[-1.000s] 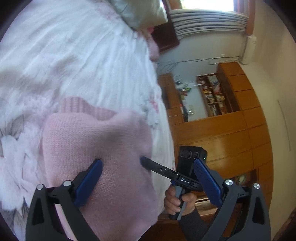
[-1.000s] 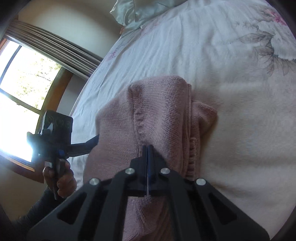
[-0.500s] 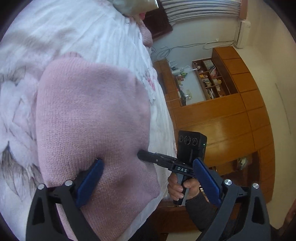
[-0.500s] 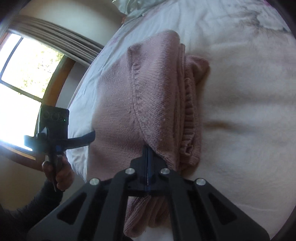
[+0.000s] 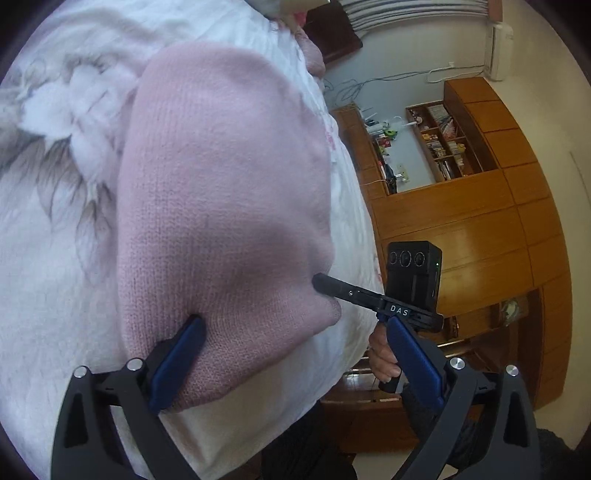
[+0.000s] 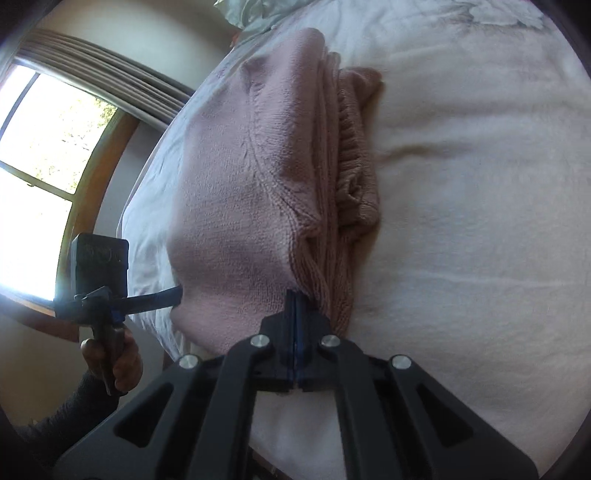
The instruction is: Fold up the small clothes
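A pink knitted sweater lies folded on the bed, with ribbed layers stacked along its right side in the right wrist view. My left gripper is open and straddles the sweater's near edge; its left blue pad rests against the knit. From the right wrist view it appears side-on, touching the sweater's left edge. My right gripper is shut on the sweater's near edge, and its tip presses into the fabric in the left wrist view.
The bed carries a white floral duvet, its near edge just below the sweater. A pillow lies at the far end. Wooden cabinets and shelves stand beyond the bed, a window on the other side. Hands hold both handles.
The sweater has slid toward the bed's near edge with both grippers drawing back. The right gripper stayed shut on it; the left stayed open.
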